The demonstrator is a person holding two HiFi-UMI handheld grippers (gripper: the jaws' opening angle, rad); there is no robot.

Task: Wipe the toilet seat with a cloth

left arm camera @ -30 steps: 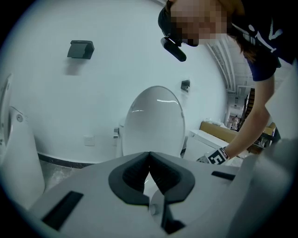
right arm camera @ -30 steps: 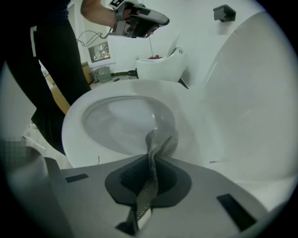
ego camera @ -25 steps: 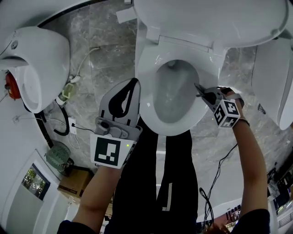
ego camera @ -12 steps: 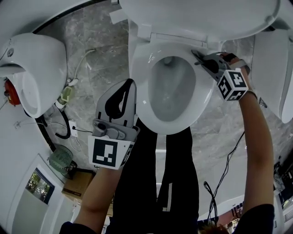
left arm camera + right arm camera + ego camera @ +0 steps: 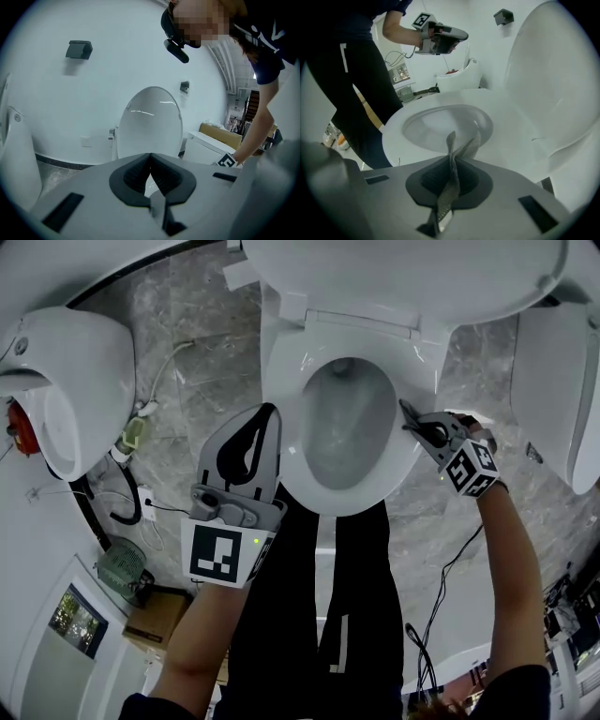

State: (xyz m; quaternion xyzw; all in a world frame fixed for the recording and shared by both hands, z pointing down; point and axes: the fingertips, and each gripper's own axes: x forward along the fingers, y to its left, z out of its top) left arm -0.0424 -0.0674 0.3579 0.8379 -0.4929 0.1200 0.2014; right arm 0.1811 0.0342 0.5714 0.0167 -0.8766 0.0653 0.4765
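Cloth (image 5: 452,176), grey, clamped in right hand-held gripper (image 5: 410,418), centre-right of frame, toilet seat (image 5: 418,376) rim just ahead; left hand-held gripper (image 5: 270,411) closed, empty.

Grey marble floor (image 5: 202,334) of the washroom.
On it stand the white toilet (image 5: 412,362) and a cardboard box (image 5: 155,617); a white cable (image 5: 169,364) trails nearby.

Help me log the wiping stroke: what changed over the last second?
The right gripper, shut on the cloth, swept along the right side of the toilet seat toward the back, then returned frontward. The left gripper stayed shut, empty, beside it.
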